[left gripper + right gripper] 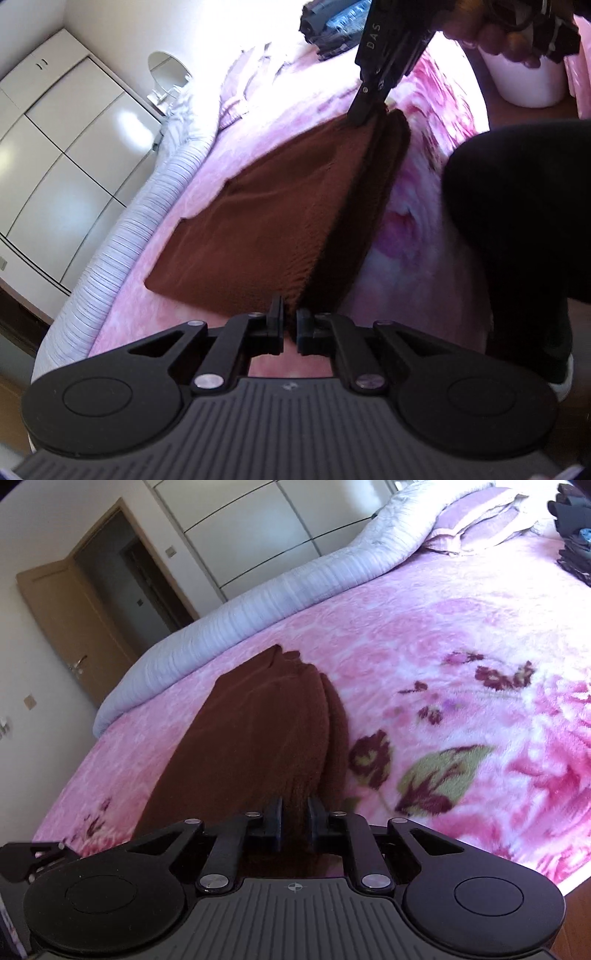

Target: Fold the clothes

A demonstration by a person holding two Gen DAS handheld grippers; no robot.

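A brown fuzzy garment (273, 218) lies partly folded on the pink floral bed cover (303, 99). Its right edge is lifted into a doubled ridge. My left gripper (290, 317) is shut on the near corner of that edge. The right gripper (364, 110) comes down from the top of the left wrist view and pinches the far corner. In the right wrist view my right gripper (294, 816) is shut on the brown garment (251, 738), which stretches away from it over the bed cover (424, 635).
A rolled lilac quilt (258, 602) runs along the bed's far side, with pillows (476, 520) beyond. A pile of dark clothes (332, 26) sits at the head of the bed. A white bucket (524, 81) and the person's dark leg (524, 214) are beside the bed.
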